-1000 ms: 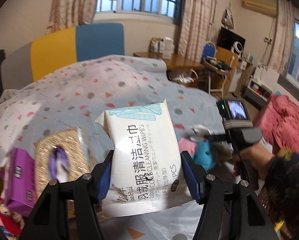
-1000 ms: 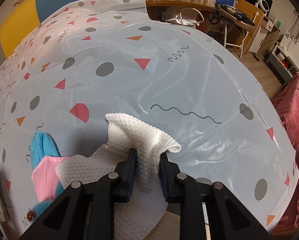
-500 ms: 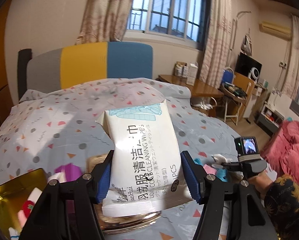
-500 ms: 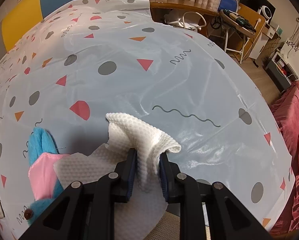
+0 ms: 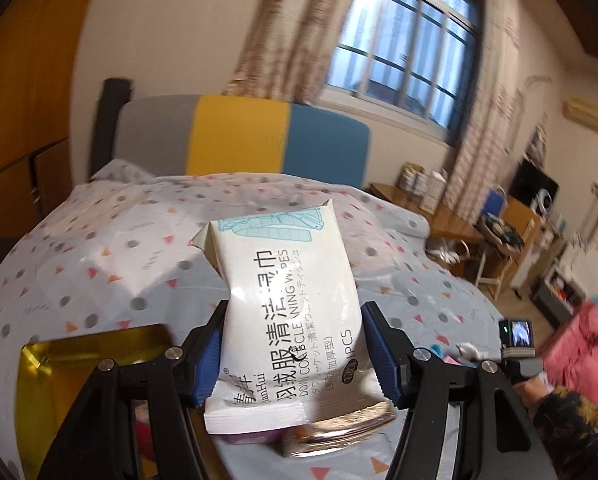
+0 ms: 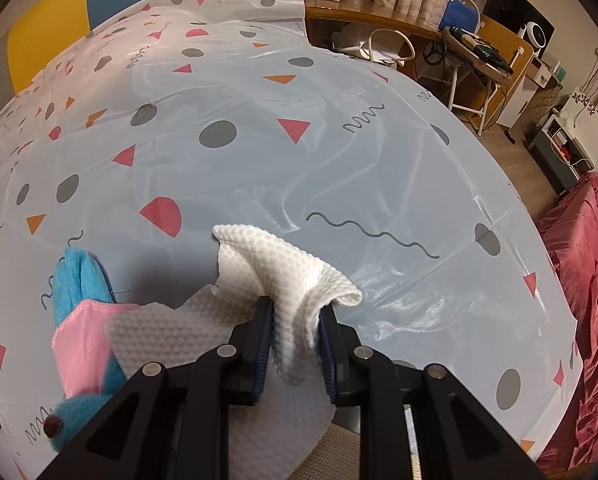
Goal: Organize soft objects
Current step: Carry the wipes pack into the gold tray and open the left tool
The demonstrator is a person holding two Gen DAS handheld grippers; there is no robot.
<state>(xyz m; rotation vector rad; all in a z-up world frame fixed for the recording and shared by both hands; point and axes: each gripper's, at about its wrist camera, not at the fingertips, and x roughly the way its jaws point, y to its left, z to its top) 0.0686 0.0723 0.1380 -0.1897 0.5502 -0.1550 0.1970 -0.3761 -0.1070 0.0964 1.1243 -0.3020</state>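
Left gripper (image 5: 293, 354) clamps white plastic wet-wipes pack (image 5: 287, 312), held aloft above patterned plastic bed cover (image 5: 99, 264); gold box (image 5: 79, 364) below left. Right gripper (image 6: 295, 344) pinches white textured cloth (image 6: 283, 276), lower part draped over cover beside blue-and-pink plush toy (image 6: 83, 320).

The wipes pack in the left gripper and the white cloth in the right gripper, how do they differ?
The wipes pack is a smooth printed packet holding its flat shape; the white cloth is plain, waffle-textured and crumpled into folds. The pack sits between widely spread jaws of the left gripper; the cloth is pinched narrowly in the right gripper. Both are white, soft and gripped.
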